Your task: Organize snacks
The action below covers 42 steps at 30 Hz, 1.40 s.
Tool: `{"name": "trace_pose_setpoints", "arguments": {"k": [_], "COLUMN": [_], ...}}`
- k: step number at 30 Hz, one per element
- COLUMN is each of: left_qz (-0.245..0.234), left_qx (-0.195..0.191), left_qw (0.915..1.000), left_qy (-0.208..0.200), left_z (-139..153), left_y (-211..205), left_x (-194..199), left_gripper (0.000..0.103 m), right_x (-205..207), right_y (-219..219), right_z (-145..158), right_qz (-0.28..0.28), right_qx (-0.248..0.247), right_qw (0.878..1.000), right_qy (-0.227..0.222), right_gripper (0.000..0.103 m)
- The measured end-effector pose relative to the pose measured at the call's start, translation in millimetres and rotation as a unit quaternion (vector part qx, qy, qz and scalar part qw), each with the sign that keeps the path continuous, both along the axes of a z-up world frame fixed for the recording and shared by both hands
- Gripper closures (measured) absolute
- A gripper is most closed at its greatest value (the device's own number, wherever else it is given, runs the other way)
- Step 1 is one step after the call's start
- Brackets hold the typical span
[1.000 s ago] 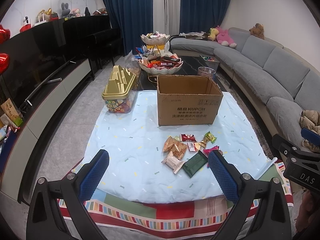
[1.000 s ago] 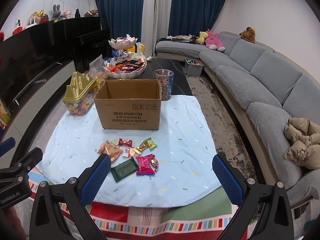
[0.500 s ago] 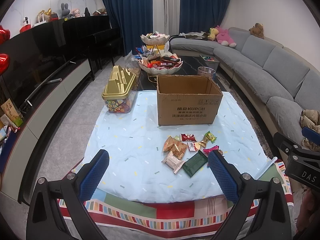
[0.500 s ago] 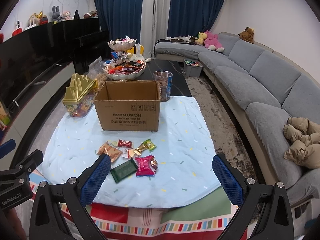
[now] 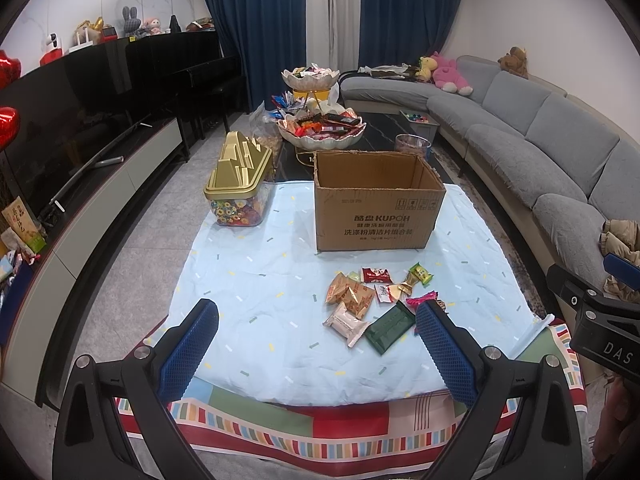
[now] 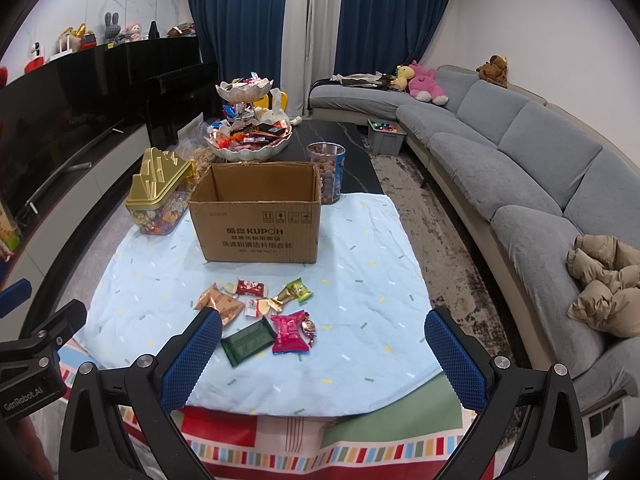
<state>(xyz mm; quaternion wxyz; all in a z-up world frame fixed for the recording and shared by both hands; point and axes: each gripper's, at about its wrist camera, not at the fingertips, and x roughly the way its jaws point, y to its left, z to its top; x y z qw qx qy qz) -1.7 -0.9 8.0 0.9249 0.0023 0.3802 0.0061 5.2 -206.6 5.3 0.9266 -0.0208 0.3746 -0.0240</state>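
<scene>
Snacks lie ahead of both tools — left tool and right tool spread wide (empty).

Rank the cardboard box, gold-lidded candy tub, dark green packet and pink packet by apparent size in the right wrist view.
1. cardboard box
2. gold-lidded candy tub
3. dark green packet and pink packet: look alike, unranked.

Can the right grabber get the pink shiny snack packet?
Probably yes. The right gripper is open, and the pink shiny snack packet lies flat on the blue cloth just ahead, with nothing covering it.
</scene>
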Motion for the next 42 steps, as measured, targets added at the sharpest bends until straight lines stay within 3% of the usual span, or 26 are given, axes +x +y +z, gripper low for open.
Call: {"name": "trace_pose_setpoints", "arguments": {"k": [42], "left_qz": [-0.001], "left_qx": [0.002], "left_qw": [1.0], "left_qy": [0.0], "left_z": [-0.5], "left_y": [-2.0], "left_x": [-0.2], "left_gripper": [0.002], "right_x": [0.0], "right_y": [-0.7], "right_z": [0.4], "right_qz": [-0.001], "right_qx": [0.001], "right_qw": [1.0], "right_qy": [-0.002], "right_gripper": [0.0]}}
